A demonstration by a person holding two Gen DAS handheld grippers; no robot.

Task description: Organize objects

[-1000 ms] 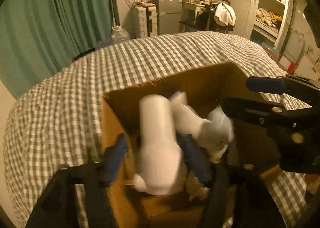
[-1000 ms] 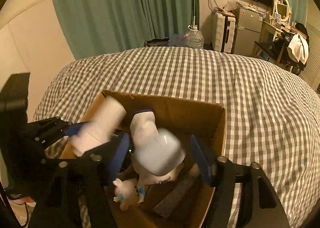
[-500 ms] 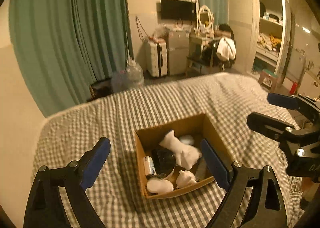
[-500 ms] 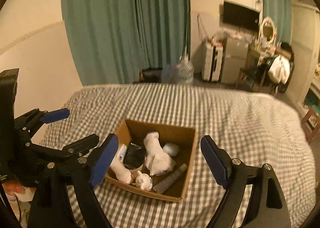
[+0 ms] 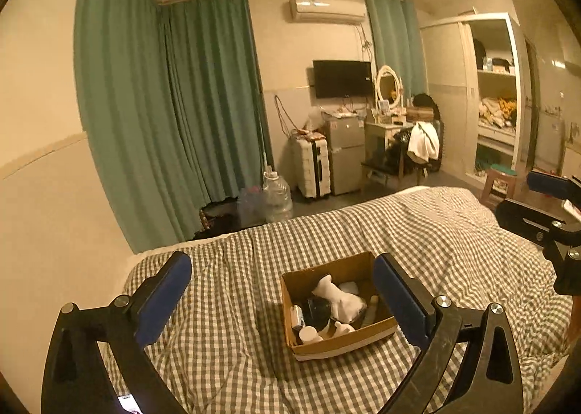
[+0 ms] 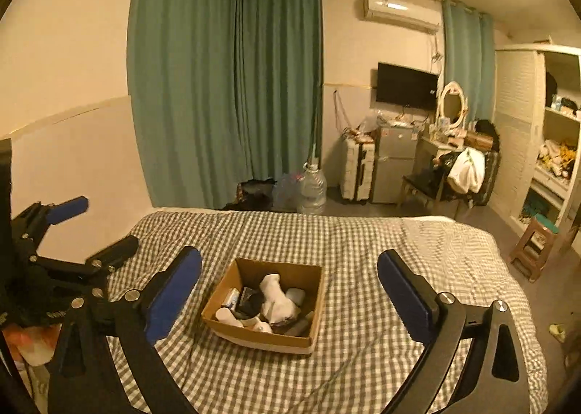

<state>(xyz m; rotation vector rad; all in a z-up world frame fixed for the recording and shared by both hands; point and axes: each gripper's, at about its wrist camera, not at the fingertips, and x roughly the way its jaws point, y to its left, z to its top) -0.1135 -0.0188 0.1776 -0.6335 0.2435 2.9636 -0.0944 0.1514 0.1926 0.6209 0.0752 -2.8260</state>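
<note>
Two grippers are held high above a bed, both with fingers spread wide and nothing between them. The cardboard box [image 5: 337,345] is seen ahead of and well below the left gripper [image 5: 283,296], lying toward its right finger; from the right gripper [image 6: 288,292] the same box [image 6: 261,336] sits below and slightly toward the left finger. Neither gripper is touching it, and which one is nearer cannot be told with certainty.

Inside the box, a white sock [image 6: 276,299] is laid over the other contents, its long axis running from the far wall toward the near edge. A dark bundle [image 6: 250,301], a small can [image 6: 231,298] and a white bottle [image 6: 227,316] are packed beside it. All task items appear to be already in the box, so the sorting is judged to be at or near its end; any further reach would have to be made downward and forward.

The box is rested on a grey-and-white checked bedspread [image 6: 399,250], soft and rumpled. Beyond it, green curtains [image 6: 225,87], a wall-mounted television [image 6: 406,86], a suitcase [image 6: 359,169], a water jug [image 6: 314,191] and an open wardrobe [image 5: 495,94] are visible under warm light.
</note>
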